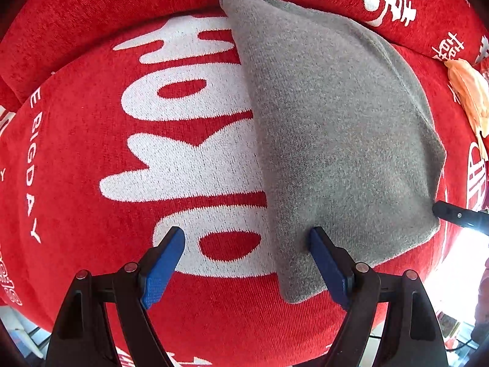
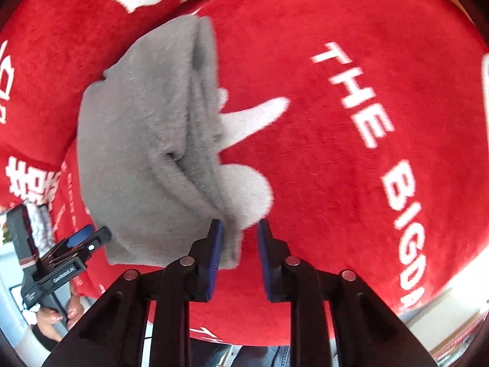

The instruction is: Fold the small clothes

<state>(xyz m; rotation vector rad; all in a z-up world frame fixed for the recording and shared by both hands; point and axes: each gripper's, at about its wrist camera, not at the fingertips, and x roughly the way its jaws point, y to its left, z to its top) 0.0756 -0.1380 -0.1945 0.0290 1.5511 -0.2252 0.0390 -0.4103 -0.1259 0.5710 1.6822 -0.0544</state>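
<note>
while the red cover with its big white lettering fills nearly all of both views, the grey knit garment lies folded on its right part in the left wrist view, one long straight edge running down across the white letters and a near corner reaching toward the camera. wide bare red cloth stays open to the left of that edge, and more bare red lies to the right of the garment in the right wrist view. an orange cloth sits at the far right rim, apart from the garment.

the left gripper hangs with its blue pads spread wide; one pad is over the white lettering, the other over the garment's near edge, nothing pinched. in the right wrist view a person's hand holds it at the lower left.

the right gripper has its jaws narrow but not pressed together; the garment's near corner sits against the left pad, a gap shows between the pads, and that view is blurred.
</note>
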